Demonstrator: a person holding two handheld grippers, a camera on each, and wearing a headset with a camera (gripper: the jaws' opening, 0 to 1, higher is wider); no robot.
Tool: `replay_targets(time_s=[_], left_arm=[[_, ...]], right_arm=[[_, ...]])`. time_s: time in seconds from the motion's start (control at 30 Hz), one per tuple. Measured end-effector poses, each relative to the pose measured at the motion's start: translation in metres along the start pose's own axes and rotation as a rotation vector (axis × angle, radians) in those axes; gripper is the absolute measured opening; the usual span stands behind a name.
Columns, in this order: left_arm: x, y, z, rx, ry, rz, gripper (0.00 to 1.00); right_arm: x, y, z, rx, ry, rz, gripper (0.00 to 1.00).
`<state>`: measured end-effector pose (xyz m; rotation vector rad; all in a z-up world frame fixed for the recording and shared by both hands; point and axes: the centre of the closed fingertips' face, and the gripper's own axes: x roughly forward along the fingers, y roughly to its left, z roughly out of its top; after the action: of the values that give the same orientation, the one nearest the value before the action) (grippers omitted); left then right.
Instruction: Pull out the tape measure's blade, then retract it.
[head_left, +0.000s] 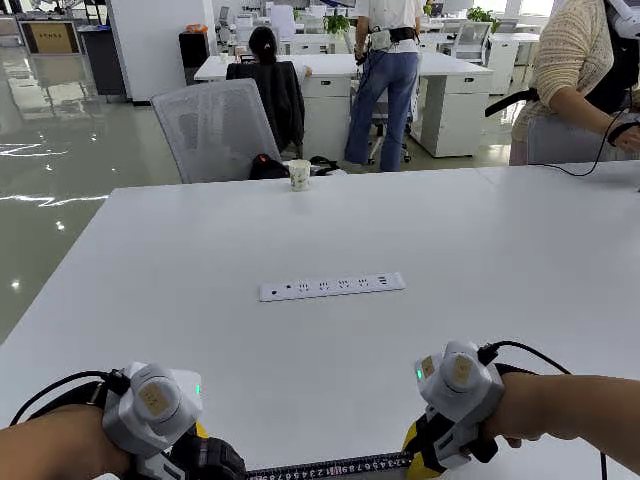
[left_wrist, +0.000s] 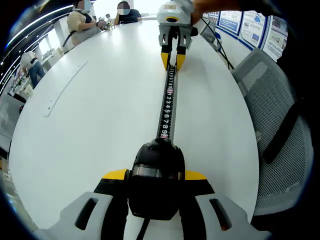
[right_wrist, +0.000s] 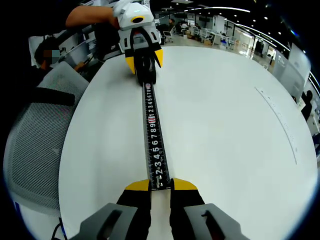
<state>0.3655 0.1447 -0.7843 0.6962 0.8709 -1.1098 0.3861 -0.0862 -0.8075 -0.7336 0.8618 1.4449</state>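
Observation:
The black tape measure case (left_wrist: 157, 177) sits between the yellow-tipped jaws of my left gripper (left_wrist: 156, 175), which is shut on it. Its black blade (left_wrist: 166, 100) with white numbers lies flat on the white table (left_wrist: 100, 110) and runs straight to my right gripper (left_wrist: 172, 56). In the right gripper view, my right gripper (right_wrist: 160, 186) is shut on the blade's end, and the blade (right_wrist: 151, 130) stretches away to the case (right_wrist: 145, 67) in the left gripper (right_wrist: 142, 60). In the head view, both grippers are at the near table edge, left gripper (head_left: 205, 455), right gripper (head_left: 415, 455), with the blade (head_left: 330, 466) between them.
A white power strip (head_left: 332, 286) lies mid-table, and a paper cup (head_left: 299, 174) stands at the far edge. A grey mesh chair (head_left: 215, 128) is behind the table. A person (head_left: 580, 80) stands at the far right corner; others are at desks beyond.

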Motion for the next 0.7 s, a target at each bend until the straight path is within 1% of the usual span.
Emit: replay_targets(time_s=[0.33, 0.7], left_arm=[[0.0002, 0.0005, 0.0008, 0.000, -0.001, 0.002, 0.34], [0.0002, -0.0001, 0.0012, -0.001, -0.003, 0.003, 0.34]], right_arm=[[-0.0016, -0.0014, -0.0041, 0.001, 0.008, -0.001, 0.10], [-0.0036, -0.0012, -0.0067, 0.010, 0.005, -0.006, 0.10]])
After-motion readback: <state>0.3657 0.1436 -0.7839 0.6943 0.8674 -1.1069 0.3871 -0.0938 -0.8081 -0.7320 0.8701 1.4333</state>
